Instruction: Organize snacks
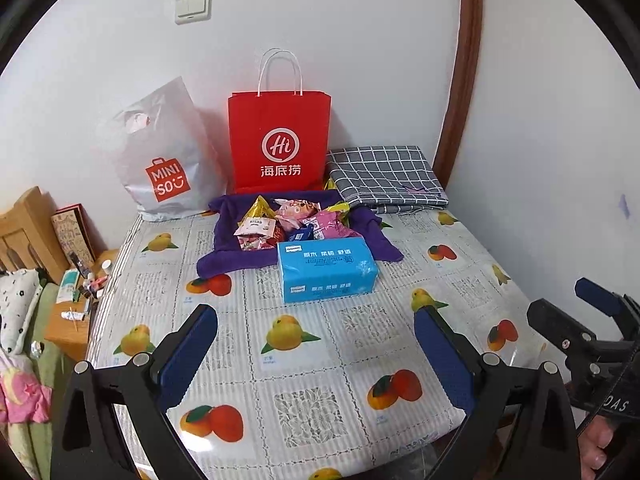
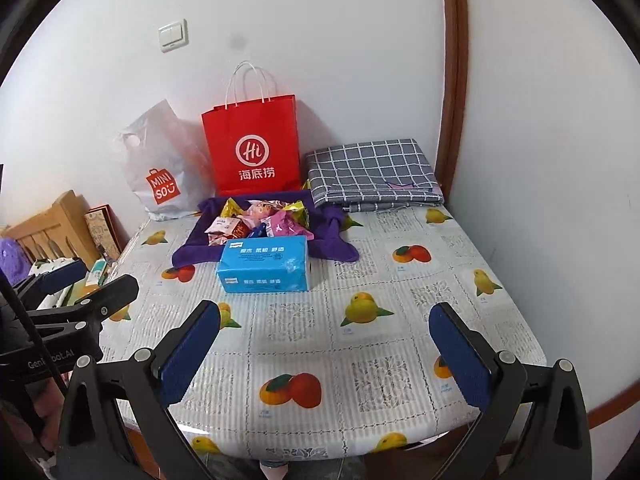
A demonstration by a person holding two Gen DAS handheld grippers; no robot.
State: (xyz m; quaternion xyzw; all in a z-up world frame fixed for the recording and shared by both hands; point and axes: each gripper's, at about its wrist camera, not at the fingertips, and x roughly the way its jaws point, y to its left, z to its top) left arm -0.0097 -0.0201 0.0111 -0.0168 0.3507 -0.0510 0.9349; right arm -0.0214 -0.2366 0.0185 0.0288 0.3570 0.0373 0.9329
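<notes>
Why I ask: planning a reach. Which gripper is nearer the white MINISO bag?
Left. The MINISO bag lies ahead-left of the left gripper; the right gripper sits farther to the right.

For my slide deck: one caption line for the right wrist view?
Open right tongs face wrapped snacks on a purple cloth behind a blue tissue pack.

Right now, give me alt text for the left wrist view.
The open left gripper hovers over a fruit-print tablecloth. Beyond it, wrapped snacks lie piled on a purple cloth behind a blue tissue pack; a red paper bag stands at the wall.
</notes>
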